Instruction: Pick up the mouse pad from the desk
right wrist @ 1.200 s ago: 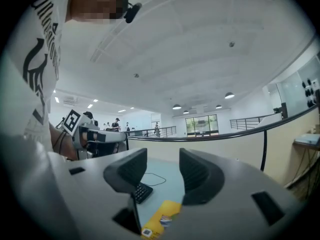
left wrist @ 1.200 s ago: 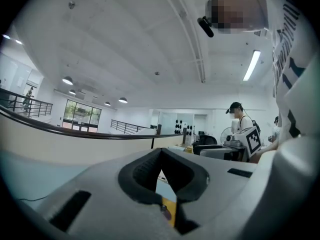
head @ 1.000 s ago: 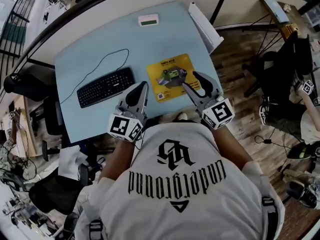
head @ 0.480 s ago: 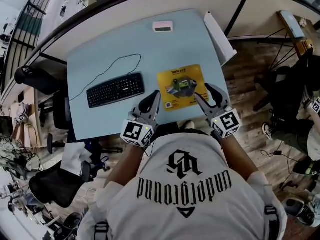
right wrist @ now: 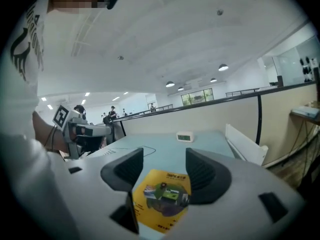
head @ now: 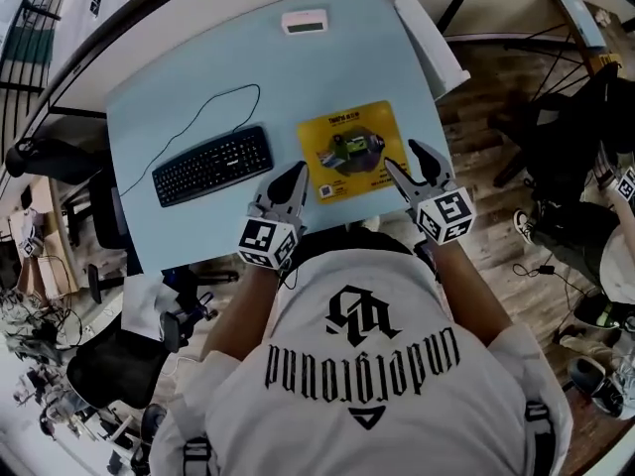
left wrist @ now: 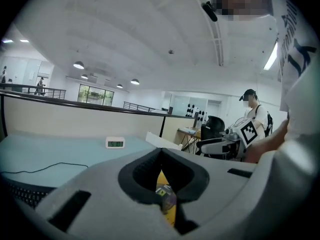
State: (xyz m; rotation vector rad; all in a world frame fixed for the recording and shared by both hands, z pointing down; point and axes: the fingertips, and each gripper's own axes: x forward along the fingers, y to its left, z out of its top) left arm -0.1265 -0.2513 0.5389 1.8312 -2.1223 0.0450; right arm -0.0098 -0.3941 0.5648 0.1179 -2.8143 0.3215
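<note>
**Two grippers flank the yellow mouse pad at the desk's near edge**

In the head view a black keyboard (head: 212, 165) lies left of centre on the pale blue desk (head: 169, 107). The left gripper (head: 294, 175) is just below and left of the pad's lower left corner. Its jaws are clenched tip to tip with nothing held, and its own view shows only a sliver of yellow behind them. A small clock (head: 304, 22) stands near the top edge. The mouse pad (head: 352, 154) lies flat at centre, right of the keyboard. The right gripper (head: 405, 157) is at the pad's lower right edge. Its jaws have just been opening and stand released, and in its own view the ungripped pad shows through the gap.
</note>
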